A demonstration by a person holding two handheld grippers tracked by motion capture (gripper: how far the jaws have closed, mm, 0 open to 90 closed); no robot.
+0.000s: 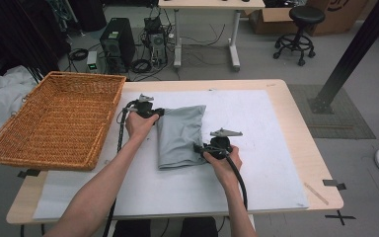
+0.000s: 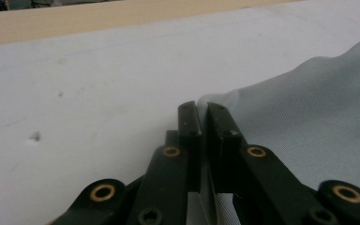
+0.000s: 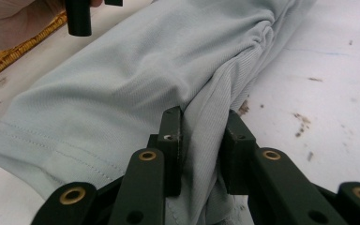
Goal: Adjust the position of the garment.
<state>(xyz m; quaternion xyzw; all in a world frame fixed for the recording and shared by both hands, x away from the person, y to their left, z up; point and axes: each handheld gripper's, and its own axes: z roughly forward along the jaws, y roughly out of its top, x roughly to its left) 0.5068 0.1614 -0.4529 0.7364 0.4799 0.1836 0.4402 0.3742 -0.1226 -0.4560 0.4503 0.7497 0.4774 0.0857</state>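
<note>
- One grey garment [image 1: 180,136], folded, lying on the table.
- One wicker basket [image 1: 54,118], sitting at the table's left edge.
- One table [image 1: 296,123] carrying the work, with one white mat [image 1: 266,128] spread over its top.
- Two tongs: the left tongs [image 1: 154,112] and the right tongs [image 1: 200,148], one in each hand.
- Two hands, the left hand [image 1: 139,123] and the right hand [image 1: 223,165].
- Two cables, one trailing from each of the tongs.
- One second table [image 1: 207,5] further back in the room.
- One black stool [image 1: 301,29] on wheels.
- One black computer tower [image 1: 117,42] on the floor.
- One cardboard box [image 1: 274,19] behind the stool.
</note>
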